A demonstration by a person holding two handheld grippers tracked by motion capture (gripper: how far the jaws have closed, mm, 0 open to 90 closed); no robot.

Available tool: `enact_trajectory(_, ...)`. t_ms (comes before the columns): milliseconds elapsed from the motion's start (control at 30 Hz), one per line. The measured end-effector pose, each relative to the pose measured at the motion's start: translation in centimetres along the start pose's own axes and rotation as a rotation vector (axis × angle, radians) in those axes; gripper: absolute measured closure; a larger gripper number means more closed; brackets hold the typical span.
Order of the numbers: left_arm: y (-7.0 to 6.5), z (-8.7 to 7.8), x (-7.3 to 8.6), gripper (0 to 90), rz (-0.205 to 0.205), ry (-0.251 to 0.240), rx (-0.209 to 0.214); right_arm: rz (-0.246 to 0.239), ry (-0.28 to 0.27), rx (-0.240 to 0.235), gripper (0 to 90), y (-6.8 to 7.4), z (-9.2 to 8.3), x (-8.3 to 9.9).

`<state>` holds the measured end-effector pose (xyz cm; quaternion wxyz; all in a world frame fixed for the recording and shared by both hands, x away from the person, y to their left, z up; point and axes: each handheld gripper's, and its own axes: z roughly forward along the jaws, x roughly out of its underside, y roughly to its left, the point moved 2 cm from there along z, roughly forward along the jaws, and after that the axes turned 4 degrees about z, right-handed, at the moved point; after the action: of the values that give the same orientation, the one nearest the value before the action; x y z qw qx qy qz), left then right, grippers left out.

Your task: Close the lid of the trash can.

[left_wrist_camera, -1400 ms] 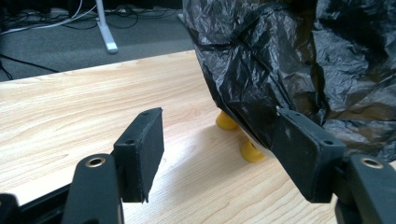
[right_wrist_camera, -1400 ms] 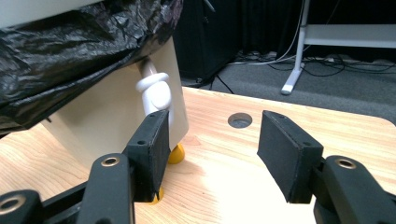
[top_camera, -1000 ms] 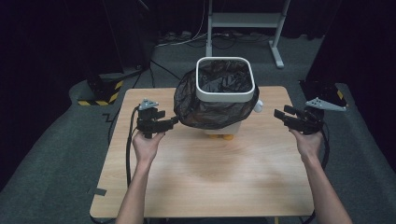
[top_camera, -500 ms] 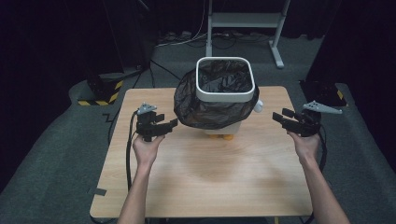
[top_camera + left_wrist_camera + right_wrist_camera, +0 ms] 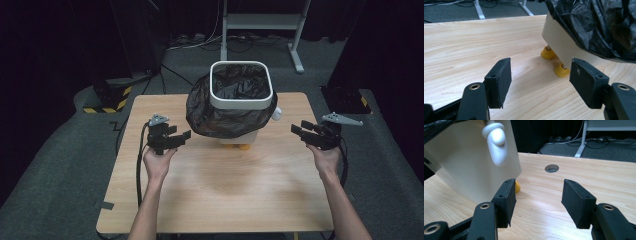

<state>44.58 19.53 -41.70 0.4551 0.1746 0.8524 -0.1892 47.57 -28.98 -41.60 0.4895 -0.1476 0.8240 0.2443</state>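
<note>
Cream rectangular plastic waste bin [image 5: 250, 131] with white rim, standing upright on small yellow round feet [image 5: 548, 53], upper centre of the high view before me. A crinkled black plastic bin liner [image 5: 220, 112] lines it, folded out over the rim, draping its upper walls.

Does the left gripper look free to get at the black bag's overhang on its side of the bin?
Probably yes. The left gripper is open, holds nothing, and points at the black bag draped over the bin. Bare table lies between them, with nothing in the way.
</note>
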Motion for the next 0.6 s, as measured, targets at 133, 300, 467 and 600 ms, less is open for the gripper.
enact_trajectory(133, 0.11, 0.07, 0.31, 33.6, 0.0, 0.005, -0.006, 0.003, 0.003, 0.003, 44.1, 0.02, 0.09, 0.28)
enact_trajectory(300, 0.31, 0.22, 0.63, 33.6, -0.02, -0.002, -0.006, 0.003, 0.002, 0.008, 44.2, -0.05, 0.24, 0.52)
enact_trajectory(467, 0.08, 0.69, 0.74, 33.6, -0.02, -0.001, 0.0, 0.005, 0.009, 0.012, 44.2, -0.04, 0.43, 0.78)
enact_trajectory(600, 0.14, 0.85, 1.02, 33.6, -0.018, 0.006, 0.0, 0.009, 0.008, 0.013, 44.3, -0.25, 0.44, 1.05)
